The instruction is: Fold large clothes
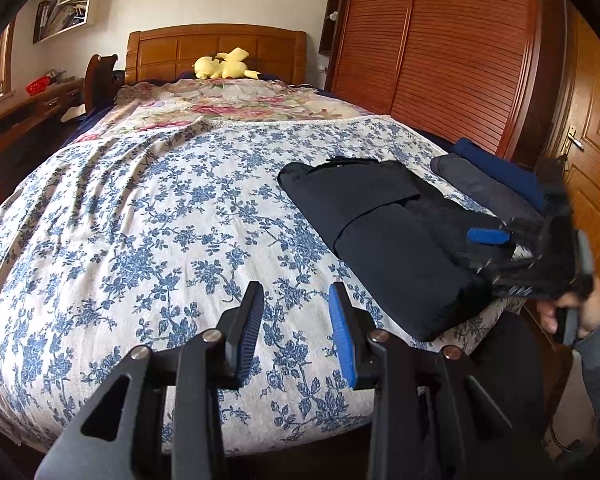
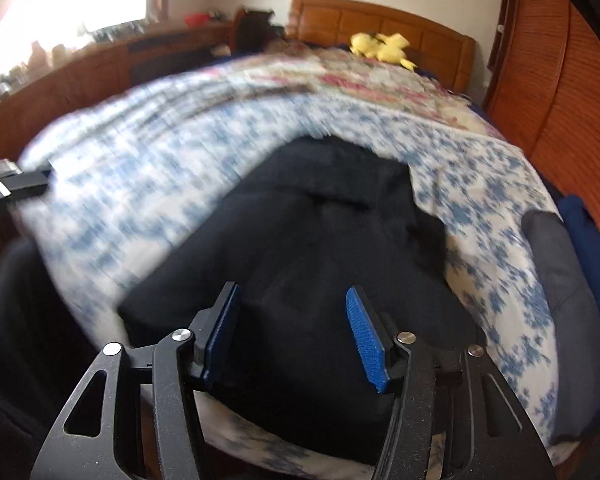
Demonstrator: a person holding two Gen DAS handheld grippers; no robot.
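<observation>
A folded black garment [image 1: 380,232] lies on the right side of the blue-flowered bed cover [image 1: 160,220]. My left gripper [image 1: 296,300] is open and empty over the cover, left of the garment. My right gripper [image 2: 292,304] is open and empty just above the near end of the black garment [image 2: 320,240]; that view is blurred. In the left wrist view the right gripper [image 1: 496,240] shows at the garment's right edge, held by a hand [image 1: 572,308].
Folded grey [image 1: 488,192] and blue [image 1: 496,164] clothes lie at the bed's right edge. A yellow plush toy [image 1: 224,65] sits by the headboard. A wooden wardrobe [image 1: 440,60] and a door stand to the right, a desk [image 1: 28,108] to the left.
</observation>
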